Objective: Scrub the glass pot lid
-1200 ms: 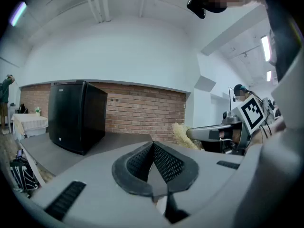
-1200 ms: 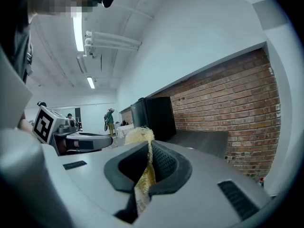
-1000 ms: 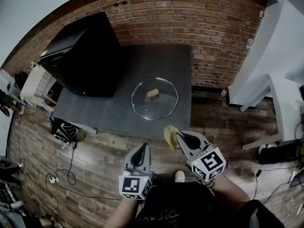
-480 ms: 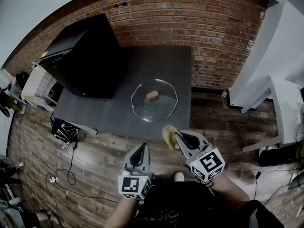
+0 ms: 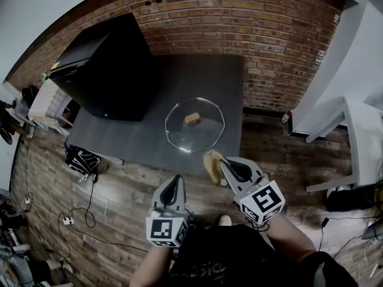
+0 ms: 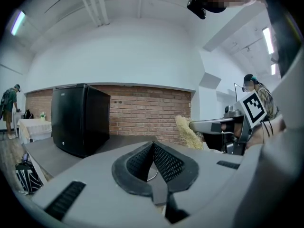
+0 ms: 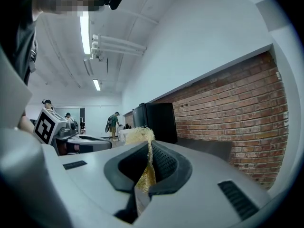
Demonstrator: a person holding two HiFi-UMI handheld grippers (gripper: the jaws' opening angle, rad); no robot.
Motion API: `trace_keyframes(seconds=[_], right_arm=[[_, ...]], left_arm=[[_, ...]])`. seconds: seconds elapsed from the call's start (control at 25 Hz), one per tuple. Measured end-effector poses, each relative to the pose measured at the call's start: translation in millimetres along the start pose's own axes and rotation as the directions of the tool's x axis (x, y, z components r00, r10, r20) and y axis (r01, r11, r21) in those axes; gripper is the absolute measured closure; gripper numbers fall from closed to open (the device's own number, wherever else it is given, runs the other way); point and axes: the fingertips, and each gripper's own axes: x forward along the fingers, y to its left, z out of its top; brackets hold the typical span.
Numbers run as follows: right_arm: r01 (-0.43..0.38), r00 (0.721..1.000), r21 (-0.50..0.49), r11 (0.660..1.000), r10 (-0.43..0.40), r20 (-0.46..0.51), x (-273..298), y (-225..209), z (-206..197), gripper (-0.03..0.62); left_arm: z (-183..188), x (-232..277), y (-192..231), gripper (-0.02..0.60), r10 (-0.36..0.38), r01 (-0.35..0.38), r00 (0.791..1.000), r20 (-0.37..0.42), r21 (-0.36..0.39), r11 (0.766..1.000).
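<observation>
Dark grey table (image 5: pixel 203 79) pushed up against the brick wall, and there's the glass pot lid (image 5: pixel 202 136) lying flat on it, toward the front edge and right of centre, with its tan knob (image 5: pixel 192 118) pointing up. Over at the table's rear left, a big black cabinet (image 5: pixel 108 70). From this steep angle it looks to be standing on the tabletop, well apart from the lid. Below, wood-plank floor (image 5: pixel 128 187), with cables (image 5: pixel 84 217) trailing across it and a patterned bag (image 5: pixel 80 161) beside the table's left front corner.
</observation>
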Motion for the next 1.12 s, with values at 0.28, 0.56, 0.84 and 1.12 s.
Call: trace_keyframes(seconds=[0.28,0.56,0.84,1.12], right_arm=[[0.008,1.000,0.003,1.000,-0.008,0.005,18,-6,0,0.569],[0.059,0.998,-0.008,0.998,-0.059,0.005,49,-12,-1,0.569],[0.133,0.991,0.015,0.991,-0.133,-0.018,87,-18,-3,0.569],[0.207,0.976,0.048,0.977,-0.203,-0.080,124,-31,-21,0.569]], left_arm=[[-3,14,21,0.548,0.016,-0.016,1.000,-0.003,0.000,1.000],[-7,38,50,0.548,-0.024,0.024,1.000,0.000,0.012,1.000],[-15,65,92,0.548,-0.081,0.081,0.995,-0.051,0.011,0.997],[-36,98,129,0.548,-0.125,0.125,0.985,-0.116,-0.001,0.992]])
